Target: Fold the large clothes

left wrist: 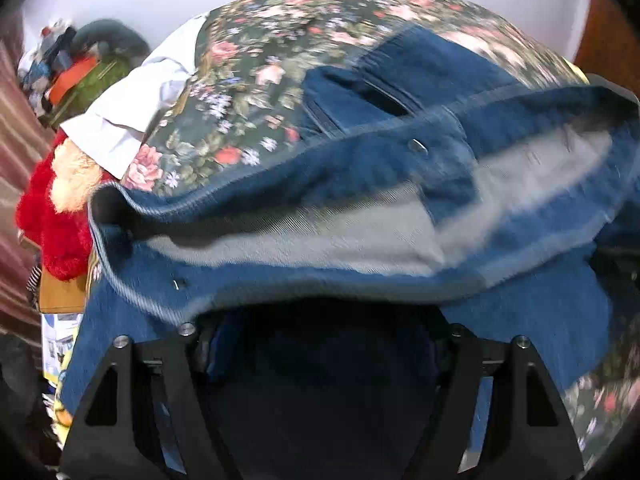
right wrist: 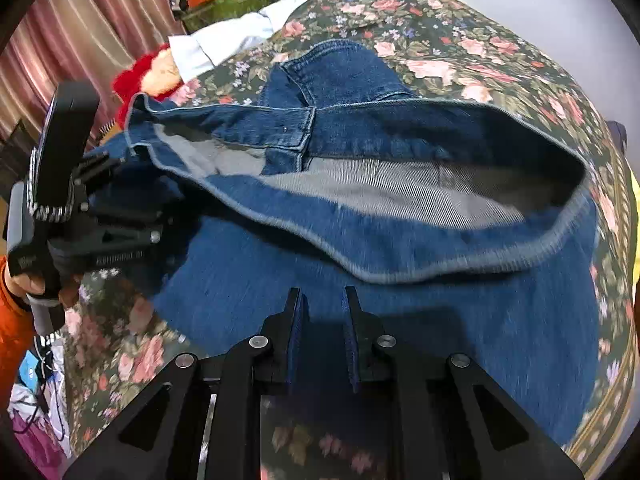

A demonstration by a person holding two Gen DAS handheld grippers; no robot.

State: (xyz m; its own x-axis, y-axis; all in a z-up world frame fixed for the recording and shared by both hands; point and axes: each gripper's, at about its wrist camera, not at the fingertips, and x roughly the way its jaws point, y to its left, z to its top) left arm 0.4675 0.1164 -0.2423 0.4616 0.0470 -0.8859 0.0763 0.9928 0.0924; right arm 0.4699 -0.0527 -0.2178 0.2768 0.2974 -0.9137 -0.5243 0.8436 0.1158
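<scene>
Your right gripper [right wrist: 323,300]: jaws nearly closed, nothing between them | your left gripper [right wrist: 132,196]: open, at the jeans' [right wrist: 400,280] left waistband corner | jeans spread on floral bedspread [right wrist: 500,60], waistband gaping | white shirt [right wrist: 224,40] far left.

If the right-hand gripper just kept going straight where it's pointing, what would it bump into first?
Most likely the blue jeans. The right gripper, jaws nearly shut with nothing visibly between them, points down at denim spread on the floral bedcover. It looks close, though depth is hard to judge.
</scene>
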